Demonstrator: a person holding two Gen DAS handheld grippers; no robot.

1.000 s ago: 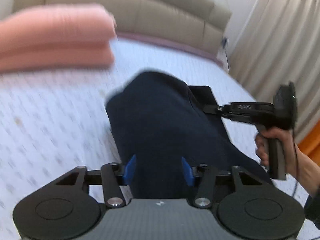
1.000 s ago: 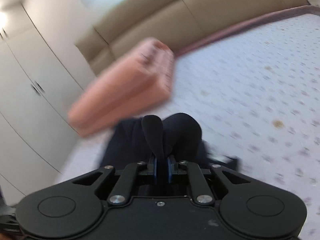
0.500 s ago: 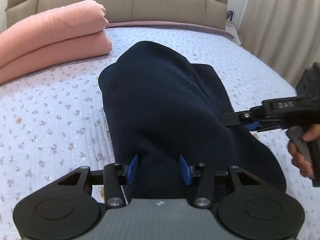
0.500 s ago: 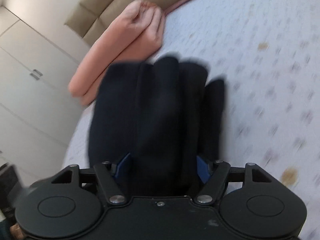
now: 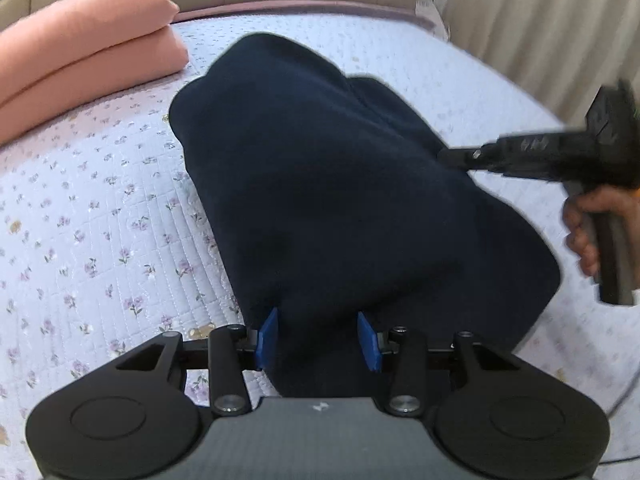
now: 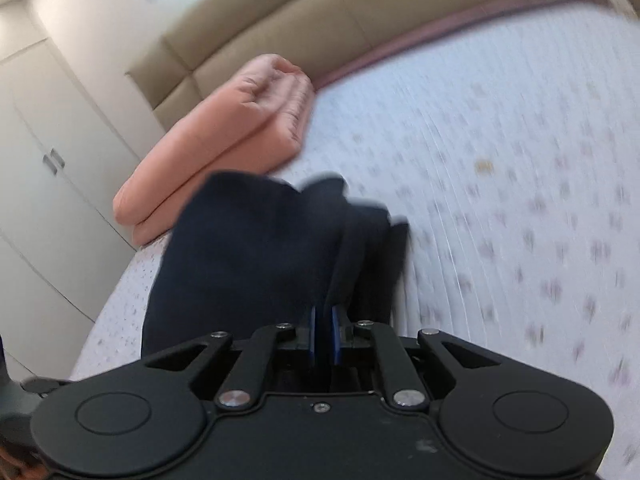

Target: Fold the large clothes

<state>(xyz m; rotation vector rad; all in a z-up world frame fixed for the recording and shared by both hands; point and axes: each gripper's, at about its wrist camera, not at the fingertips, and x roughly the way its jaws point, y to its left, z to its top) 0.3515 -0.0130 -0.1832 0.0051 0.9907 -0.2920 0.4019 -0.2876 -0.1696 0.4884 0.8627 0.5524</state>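
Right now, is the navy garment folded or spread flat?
Folded: the navy garment lies as a thick, doubled bundle with layered edges on the bedspread, not spread flat.

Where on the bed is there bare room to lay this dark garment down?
Bare quilt lies between the dark garment and the pink blanket. Another bare stretch lies on the garment's other side, toward the headboard. By the blanket it is crowded.

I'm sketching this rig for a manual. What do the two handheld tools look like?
Both are matte black. The left tool and right tool each have blue finger pads, silver pivot screws and two round discs on the body. Seen side-on, the right one has a pistol-style handle; a thin dark cable trails nearby.
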